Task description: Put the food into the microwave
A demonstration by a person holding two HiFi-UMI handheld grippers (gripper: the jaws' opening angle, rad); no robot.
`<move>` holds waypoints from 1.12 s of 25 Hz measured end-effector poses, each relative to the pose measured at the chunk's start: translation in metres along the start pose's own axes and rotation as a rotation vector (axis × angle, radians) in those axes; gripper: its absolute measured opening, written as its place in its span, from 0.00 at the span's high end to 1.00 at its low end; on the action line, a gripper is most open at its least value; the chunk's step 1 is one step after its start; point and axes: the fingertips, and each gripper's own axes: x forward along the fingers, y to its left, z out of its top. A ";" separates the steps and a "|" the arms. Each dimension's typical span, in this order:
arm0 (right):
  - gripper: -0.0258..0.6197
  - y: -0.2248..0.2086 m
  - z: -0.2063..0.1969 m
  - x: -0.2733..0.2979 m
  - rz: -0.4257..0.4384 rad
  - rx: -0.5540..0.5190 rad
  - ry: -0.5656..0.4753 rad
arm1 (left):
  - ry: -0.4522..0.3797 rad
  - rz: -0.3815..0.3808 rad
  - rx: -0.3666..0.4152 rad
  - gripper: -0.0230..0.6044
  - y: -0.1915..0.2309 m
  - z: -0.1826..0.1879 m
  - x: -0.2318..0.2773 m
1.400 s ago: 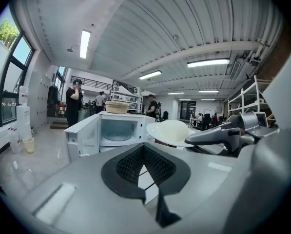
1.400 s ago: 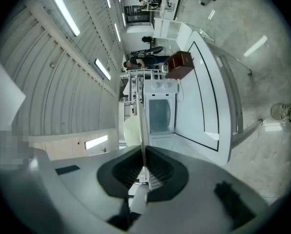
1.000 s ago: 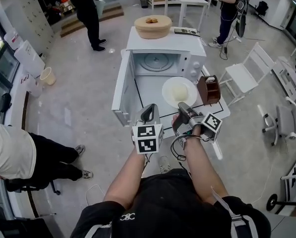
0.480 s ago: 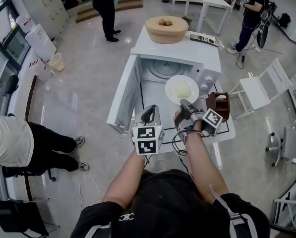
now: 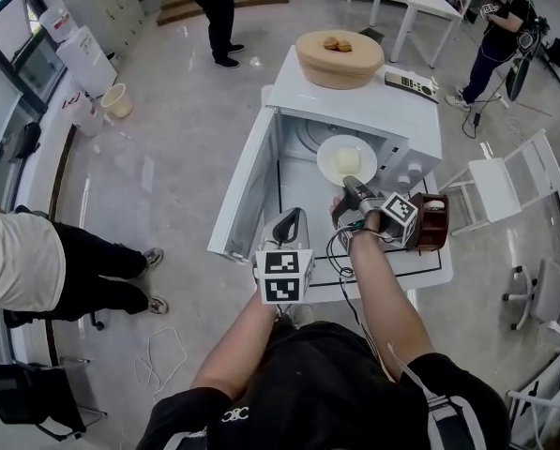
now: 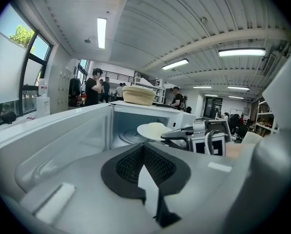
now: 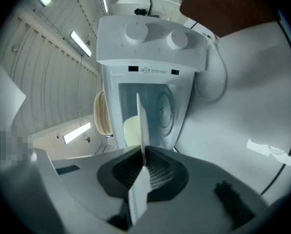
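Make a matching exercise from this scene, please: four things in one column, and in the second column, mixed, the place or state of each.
1 plate
2 basket
3 brown holder
4 microwave door

a swung open
b on top of the microwave
c on the table, right of the microwave
d gripped at its rim by the right gripper

Pairs: 1-d, 2-b, 3-c, 4-a

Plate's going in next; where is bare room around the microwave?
Bare: the microwave floor beyond the plate, bordered by its walls; the table strip between the open door and the brown holder. Crowded: the microwave top, with basket and keypad device.
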 end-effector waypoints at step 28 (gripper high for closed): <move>0.93 -0.051 0.056 0.152 -0.117 -0.029 -0.089 | 0.099 -0.078 -0.041 0.95 0.030 -0.023 0.049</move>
